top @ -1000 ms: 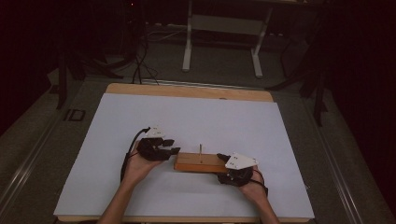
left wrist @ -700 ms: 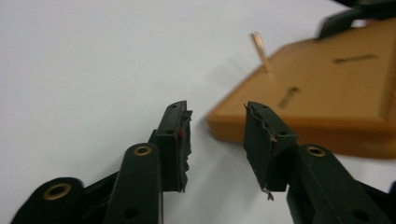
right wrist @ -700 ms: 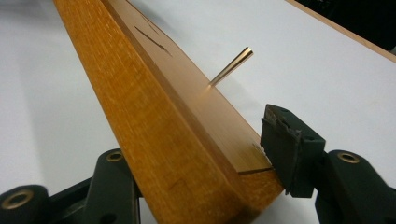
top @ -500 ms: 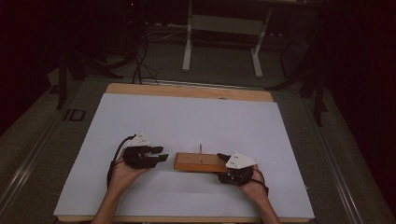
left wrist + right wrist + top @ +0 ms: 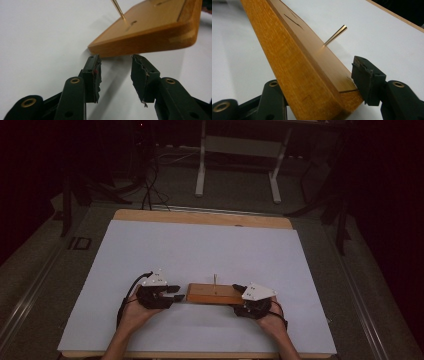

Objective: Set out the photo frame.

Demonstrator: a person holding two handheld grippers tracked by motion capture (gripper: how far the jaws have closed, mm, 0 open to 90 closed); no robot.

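A flat wooden block [image 5: 210,294] with a thin brass pin [image 5: 215,279] standing upright in it lies on the white sheet near the front edge. My right gripper [image 5: 239,299] is shut on the block's right end. In the right gripper view the block [image 5: 294,57] is wedged between the jaws of the right gripper [image 5: 319,82], and the pin [image 5: 335,33] sticks up beyond. My left gripper [image 5: 179,293] is open at the block's left end. In the left gripper view the left gripper [image 5: 116,65] has its open jaws just short of the block's edge [image 5: 150,32], not touching it.
The white sheet [image 5: 200,245] covers a wooden table whose far edge [image 5: 200,217] shows bare. Beyond the table stand metal frame legs [image 5: 201,165] and cables on a dark floor. A person's hands hold both grippers from the near side.
My left gripper drew back to the left and toward the near edge, then came right again up to the block's left end. The right gripper and block have stayed put.
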